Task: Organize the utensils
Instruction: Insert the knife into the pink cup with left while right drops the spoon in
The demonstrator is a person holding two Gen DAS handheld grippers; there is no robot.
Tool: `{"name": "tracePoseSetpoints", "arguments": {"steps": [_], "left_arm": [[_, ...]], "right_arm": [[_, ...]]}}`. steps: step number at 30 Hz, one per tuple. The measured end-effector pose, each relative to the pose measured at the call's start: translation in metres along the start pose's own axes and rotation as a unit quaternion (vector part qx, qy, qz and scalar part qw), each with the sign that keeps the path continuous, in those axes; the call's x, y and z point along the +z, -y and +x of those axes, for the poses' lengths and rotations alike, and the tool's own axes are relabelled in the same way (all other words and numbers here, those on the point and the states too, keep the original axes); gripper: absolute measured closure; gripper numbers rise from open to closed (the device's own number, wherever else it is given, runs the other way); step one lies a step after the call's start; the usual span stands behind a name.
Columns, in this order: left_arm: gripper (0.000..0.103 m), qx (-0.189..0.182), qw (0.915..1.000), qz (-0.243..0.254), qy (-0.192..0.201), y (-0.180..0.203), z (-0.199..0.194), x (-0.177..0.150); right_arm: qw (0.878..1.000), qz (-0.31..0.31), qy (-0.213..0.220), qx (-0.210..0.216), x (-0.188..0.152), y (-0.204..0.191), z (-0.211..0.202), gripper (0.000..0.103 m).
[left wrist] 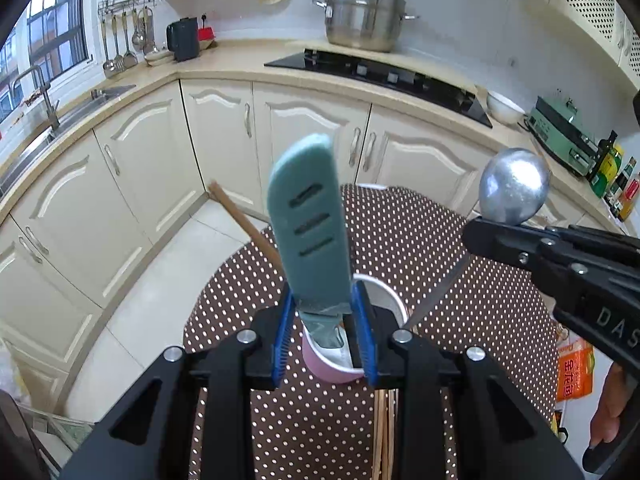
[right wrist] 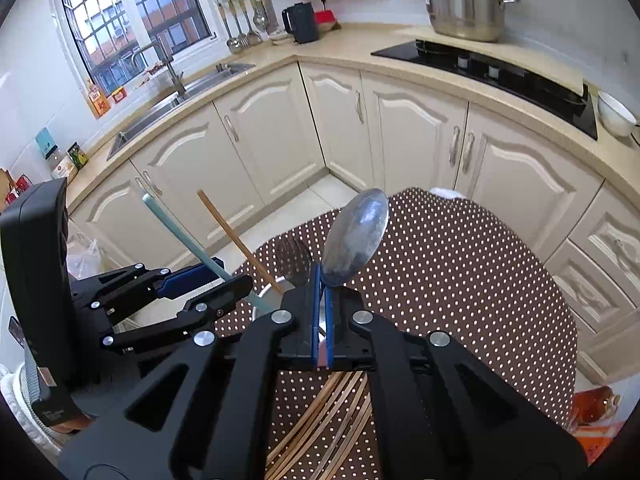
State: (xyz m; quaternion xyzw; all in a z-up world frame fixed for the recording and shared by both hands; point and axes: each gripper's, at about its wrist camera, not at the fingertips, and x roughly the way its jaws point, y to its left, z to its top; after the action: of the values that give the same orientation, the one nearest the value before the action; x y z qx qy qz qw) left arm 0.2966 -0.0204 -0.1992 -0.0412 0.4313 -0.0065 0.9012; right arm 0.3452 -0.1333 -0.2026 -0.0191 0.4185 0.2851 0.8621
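Note:
My left gripper (left wrist: 322,300) is shut on a teal slotted spatula (left wrist: 306,216). The spatula stands upright with its lower end inside a pink cup (left wrist: 332,372). A wooden chopstick (left wrist: 244,220) leans left out of that cup. My right gripper (right wrist: 322,276) is shut on a metal spoon (right wrist: 356,236), held bowl up. In the left wrist view the spoon (left wrist: 514,190) sits at the right, and its thin handle slants down to the cup's white rim (left wrist: 384,292). A fork (right wrist: 294,258) stands in the cup behind my right fingers. My left gripper (right wrist: 228,280) sits close on the left, gripping the spatula (right wrist: 180,232).
The cup stands on a round table with a brown dotted cloth (right wrist: 460,280). Several wooden chopsticks (right wrist: 332,420) lie on it under my grippers. An orange packet (left wrist: 574,372) lies at the table's right edge. Cream cabinets (right wrist: 272,136) and tiled floor (left wrist: 168,280) lie beyond.

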Motion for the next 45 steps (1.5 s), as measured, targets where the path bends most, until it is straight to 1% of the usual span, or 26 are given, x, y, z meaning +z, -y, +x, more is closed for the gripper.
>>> {"name": "tracePoseSetpoints", "arguments": {"steps": [3,7,11,16,22,25,30,33,42,43,45], "left_arm": [[0.074,-0.005,0.9999,-0.005,-0.015,0.000,0.004,-0.006],[0.074,-0.004,0.9996,-0.009,-0.025,0.002,0.008,-0.013],[0.074,-0.001,0.9997,-0.004,-0.026,0.006,0.007,-0.017],[0.073,0.000,0.9995,-0.013,-0.030,0.002,0.002,-0.019],[0.062,-0.006,0.9987,-0.043,-0.027,-0.009,-0.009,-0.022],[0.059,-0.007,0.9980,-0.057,-0.027,-0.014,-0.013,-0.027],[0.059,-0.008,0.9967,-0.074,-0.034,-0.021,-0.019,-0.039],[0.059,-0.006,0.9963,-0.077,-0.038,-0.024,-0.020,-0.045],[0.059,-0.013,0.9950,-0.088,-0.046,-0.031,-0.025,-0.060],[0.059,-0.014,0.9946,-0.090,-0.049,-0.031,-0.025,-0.062],[0.059,-0.015,0.9943,-0.092,-0.053,-0.030,-0.025,-0.065]], "right_arm": [[1.000,-0.002,-0.008,-0.001,-0.006,-0.001,0.005,0.101],[1.000,0.006,-0.019,0.001,-0.013,0.003,0.010,0.100],[0.999,0.016,-0.029,0.003,-0.017,0.006,0.015,0.100],[0.999,0.021,-0.036,0.006,-0.021,0.006,0.018,0.100],[0.999,0.026,-0.045,0.010,-0.025,0.006,0.021,0.100],[0.998,0.025,-0.049,0.006,-0.028,0.004,0.022,0.100],[0.998,0.029,-0.063,0.007,-0.036,0.005,0.024,0.100],[0.998,0.021,-0.063,0.004,-0.039,0.003,0.020,0.099],[0.997,0.036,-0.071,0.008,-0.048,0.010,0.012,0.098],[0.997,0.037,-0.070,0.008,-0.049,0.011,0.010,0.097],[0.997,0.039,-0.066,0.010,-0.051,0.012,0.005,0.087]]}}
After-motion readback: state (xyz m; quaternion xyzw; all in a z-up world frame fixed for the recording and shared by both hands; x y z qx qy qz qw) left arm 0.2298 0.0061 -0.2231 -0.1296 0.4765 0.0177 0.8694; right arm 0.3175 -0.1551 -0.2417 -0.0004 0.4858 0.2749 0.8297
